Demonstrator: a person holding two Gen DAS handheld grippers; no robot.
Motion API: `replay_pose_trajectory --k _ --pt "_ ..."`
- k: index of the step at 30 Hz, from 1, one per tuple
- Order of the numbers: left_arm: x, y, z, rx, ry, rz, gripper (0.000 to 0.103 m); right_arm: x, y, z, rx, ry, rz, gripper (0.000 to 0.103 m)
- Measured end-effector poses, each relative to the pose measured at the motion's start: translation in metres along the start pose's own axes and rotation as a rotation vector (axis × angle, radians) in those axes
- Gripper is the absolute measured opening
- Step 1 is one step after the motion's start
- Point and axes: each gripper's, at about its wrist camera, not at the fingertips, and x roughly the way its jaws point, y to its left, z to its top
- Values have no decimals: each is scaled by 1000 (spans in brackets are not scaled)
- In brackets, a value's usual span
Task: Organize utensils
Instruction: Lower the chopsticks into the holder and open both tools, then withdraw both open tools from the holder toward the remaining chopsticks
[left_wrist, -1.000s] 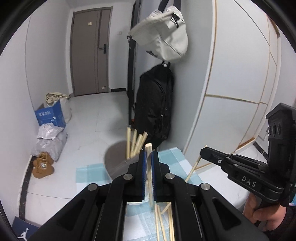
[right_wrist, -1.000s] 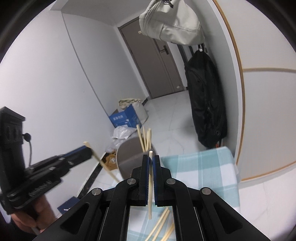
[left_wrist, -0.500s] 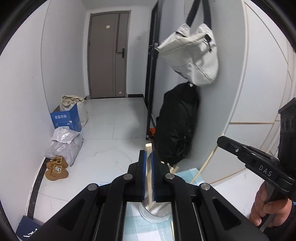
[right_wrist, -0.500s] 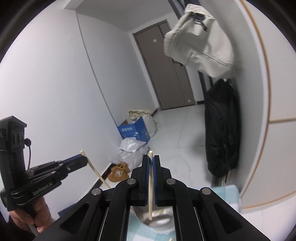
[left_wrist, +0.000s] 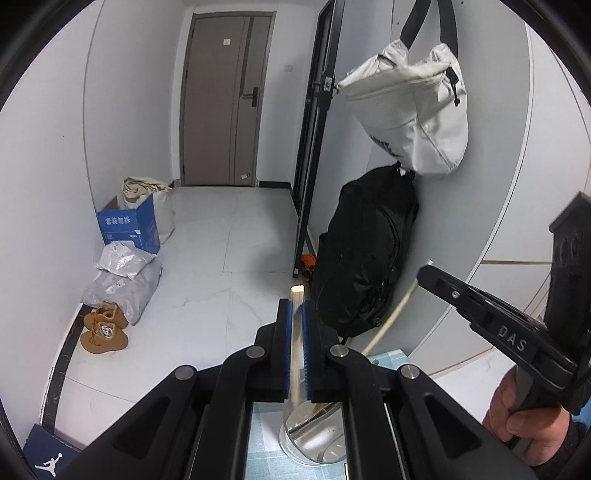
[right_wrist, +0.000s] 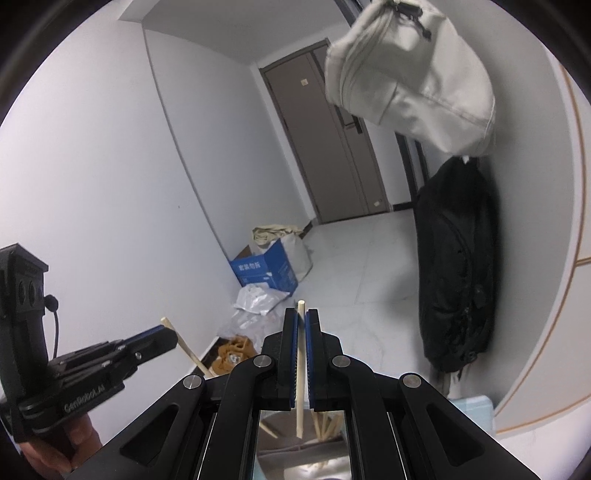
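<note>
My left gripper (left_wrist: 296, 306) is shut on a pale wooden chopstick (left_wrist: 295, 343) that stands nearly upright between its blue pads. Below it sits a shiny metal holder (left_wrist: 314, 435) on a blue-checked cloth (left_wrist: 262, 446). My right gripper (right_wrist: 303, 317) is shut on another chopstick (right_wrist: 300, 369), its lower end hanging over the same holder (right_wrist: 295, 450), where several chopsticks (right_wrist: 325, 424) lean. In the left wrist view the right gripper (left_wrist: 424, 273) shows at right with its chopstick (left_wrist: 391, 321) slanting down. In the right wrist view the left gripper (right_wrist: 166, 332) shows at lower left with its chopstick (right_wrist: 184, 347).
A black backpack (left_wrist: 362, 251) and a white bag (left_wrist: 413, 110) hang on the wall behind the table. On the floor lie a blue box (left_wrist: 129, 225), plastic parcels (left_wrist: 122, 277) and brown shoes (left_wrist: 103, 328). A hand (left_wrist: 517, 424) grips the right tool.
Both grippers have risen and moved over the metal holder with their chopsticks. The loose chopsticks on the cloth have dropped out of view, and the holder now lies under the jaws.
</note>
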Motion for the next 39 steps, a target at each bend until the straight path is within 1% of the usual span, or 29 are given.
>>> replay_pose_trajectory --k 7,10,13,15,17,18,19,20,21,23,24,25,27,28,29,32,33,36,37,39 --pt "22 5 -6 -8 71 -16 1 24 -1 -10 -17 44 16 3" --pt "26 4 -8 -2 82 -31 1 31 1 -17 -48 63 9 3" --pt "35 6 -12 -17 114 -79 1 38 1 -25 -70 98 20 3" --pt "40 6 -15 -20 141 -106 2 43 -1 -31 -65 131 42 6" --pt "45 6 -17 -16 172 -126 12 46 -4 -38 -51 159 48 6" --pt "48 6 -18 -18 194 -137 26 46 -5 -42 -41 170 52 8" --pt "50 7 -19 -28 215 -163 39 47 -7 -45 -35 184 46 13" --pt "49 9 -21 -47 219 -191 43 46 -10 -46 -28 196 38 29" --pt "47 10 -23 -55 215 -185 48 45 -13 -48 -17 201 36 35" --pt "41 12 -25 -49 195 -135 48 34 -20 -53 8 186 41 35" --pt "39 13 -26 -49 191 -126 49 29 -23 -54 9 181 31 36" --pt "35 14 -27 -56 190 -112 53 23 -26 -56 10 176 16 37" --pt "31 16 -29 -65 176 -86 57 13 -32 -60 26 171 7 38" --pt "26 17 -30 -70 159 -67 57 7 -36 -62 34 168 3 39" --pt "25 16 -30 -71 152 -58 58 2 -38 -63 41 163 -7 42" --pt "20 16 -33 -88 154 -44 58 -13 -43 -65 64 148 -17 44" --pt "20 15 -33 -92 155 -41 58 -17 -44 -66 67 144 -19 48" --pt "14 6 -39 -77 145 -13 58 -31 -42 -66 72 128 -21 55" --pt "10 0 -41 -67 136 -8 58 -36 -41 -67 71 125 -19 55" --pt "4 -5 -43 -53 127 -3 58 -46 -38 -67 66 111 -16 60"
